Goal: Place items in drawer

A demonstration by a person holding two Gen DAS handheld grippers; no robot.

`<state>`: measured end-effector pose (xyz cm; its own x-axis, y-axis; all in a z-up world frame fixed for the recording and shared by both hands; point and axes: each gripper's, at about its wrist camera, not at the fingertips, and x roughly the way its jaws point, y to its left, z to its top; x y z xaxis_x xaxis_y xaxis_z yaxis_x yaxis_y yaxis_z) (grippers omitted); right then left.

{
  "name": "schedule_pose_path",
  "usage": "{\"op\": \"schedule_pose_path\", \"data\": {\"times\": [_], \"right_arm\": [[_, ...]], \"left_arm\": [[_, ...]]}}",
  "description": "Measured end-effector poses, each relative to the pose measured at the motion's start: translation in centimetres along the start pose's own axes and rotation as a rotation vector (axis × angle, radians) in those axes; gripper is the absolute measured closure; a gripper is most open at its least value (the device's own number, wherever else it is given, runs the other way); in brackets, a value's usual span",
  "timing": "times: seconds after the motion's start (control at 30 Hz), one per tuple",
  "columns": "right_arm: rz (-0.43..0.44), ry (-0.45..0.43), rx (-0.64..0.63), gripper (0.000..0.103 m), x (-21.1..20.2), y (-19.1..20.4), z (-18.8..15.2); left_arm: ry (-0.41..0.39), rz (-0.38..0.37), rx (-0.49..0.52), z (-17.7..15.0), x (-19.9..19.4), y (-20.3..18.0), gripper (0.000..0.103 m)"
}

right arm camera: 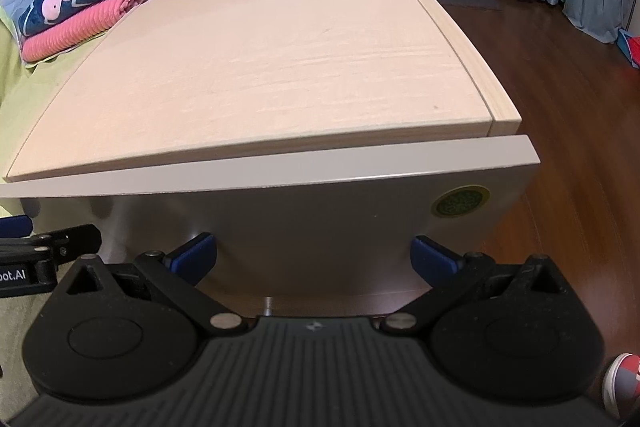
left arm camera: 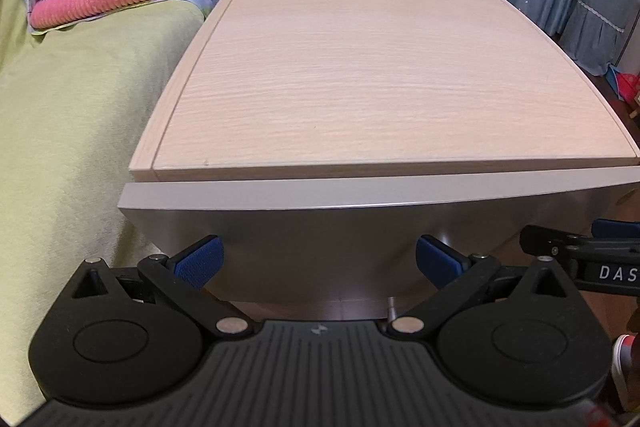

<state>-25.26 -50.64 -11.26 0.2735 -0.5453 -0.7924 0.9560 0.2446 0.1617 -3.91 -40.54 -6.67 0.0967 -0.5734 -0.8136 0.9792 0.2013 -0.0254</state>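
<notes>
Both grippers, left (left arm camera: 319, 261) and right (right arm camera: 313, 257), gape wide before one pale drawer front (left arm camera: 320, 227). Only the right view shows one round green sticker (right arm camera: 461, 201) on it.

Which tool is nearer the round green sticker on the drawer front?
Right. The right tool faces the drawer front with the round green sticker just up and right of it; the left tool sits toward the bed side, sticker out of sight.
</notes>
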Motion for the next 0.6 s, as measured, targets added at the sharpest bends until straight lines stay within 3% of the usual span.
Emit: {"op": "schedule_pose_path", "data": {"times": [0.23, 0.6], "right_arm": [[-0.007, -0.003, -0.002, 0.0, 0.3, 0.2, 0.1], [-0.047, -0.009, -0.041, 0.001, -0.8, 0.0, -1.0]], "left_arm": [[0.026, -0.002, -0.038, 0.7, 0.3, 0.0, 0.0], [0.072, -0.004, 0.049, -0.6, 0.0, -1.0, 0.0]]}}
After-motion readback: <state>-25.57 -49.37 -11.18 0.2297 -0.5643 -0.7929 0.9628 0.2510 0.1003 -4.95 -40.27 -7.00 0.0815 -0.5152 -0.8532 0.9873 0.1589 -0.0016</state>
